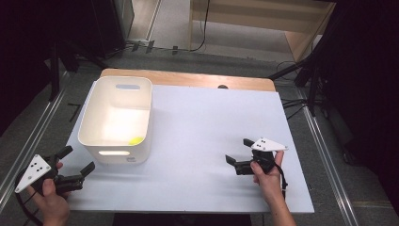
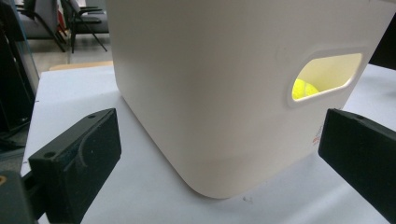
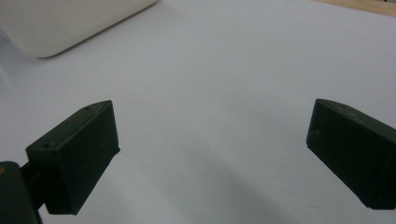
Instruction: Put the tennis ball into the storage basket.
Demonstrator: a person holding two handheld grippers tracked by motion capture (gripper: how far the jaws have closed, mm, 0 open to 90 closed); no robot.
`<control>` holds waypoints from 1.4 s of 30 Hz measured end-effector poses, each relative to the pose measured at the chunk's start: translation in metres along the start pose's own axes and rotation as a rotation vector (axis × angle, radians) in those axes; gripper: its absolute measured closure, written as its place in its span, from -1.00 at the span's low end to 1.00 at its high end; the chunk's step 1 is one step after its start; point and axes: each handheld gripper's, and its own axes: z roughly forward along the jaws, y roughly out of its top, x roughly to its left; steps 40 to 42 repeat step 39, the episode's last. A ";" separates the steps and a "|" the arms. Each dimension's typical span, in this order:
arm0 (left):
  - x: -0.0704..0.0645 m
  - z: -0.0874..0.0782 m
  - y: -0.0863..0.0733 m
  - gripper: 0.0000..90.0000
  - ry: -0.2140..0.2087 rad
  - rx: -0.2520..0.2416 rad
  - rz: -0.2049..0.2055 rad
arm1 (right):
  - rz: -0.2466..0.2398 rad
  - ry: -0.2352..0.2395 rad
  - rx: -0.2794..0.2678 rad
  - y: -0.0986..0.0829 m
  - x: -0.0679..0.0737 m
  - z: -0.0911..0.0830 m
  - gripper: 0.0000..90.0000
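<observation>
Holding nothing, both your grippers stand with jaws wide apart: the left gripper (image 1: 77, 162) sits just beside the near left corner of the white bin (image 1: 91, 132), the right gripper (image 1: 237, 154) well off to the bin's right over bare white board (image 1: 197, 141). Your yellow ball (image 1: 136, 140) already lies inside the bin at its near wall, so the drop looks done; only pulling back seems left.

The white bin (image 1: 117, 120) stands at the table's (image 1: 202, 141) left and is the one obstacle, its near corner just ahead of the left gripper (image 1: 77, 160), whose jaws are spread. From the bin's right wall to the right gripper (image 1: 237, 151) the white tabletop lies bare and passable.
</observation>
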 end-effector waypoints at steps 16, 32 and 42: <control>0.000 0.000 0.000 -1.00 0.000 0.000 -0.001 | 0.054 -0.070 -0.042 -0.025 -0.024 -0.036 -0.97; 0.001 0.000 0.000 -1.00 -0.003 -0.005 -0.003 | 0.061 -0.117 -0.063 -0.048 -0.042 -0.055 -0.97; 0.001 0.000 0.000 -1.00 -0.004 -0.009 -0.010 | 0.059 -0.119 -0.061 -0.054 -0.046 -0.061 -0.97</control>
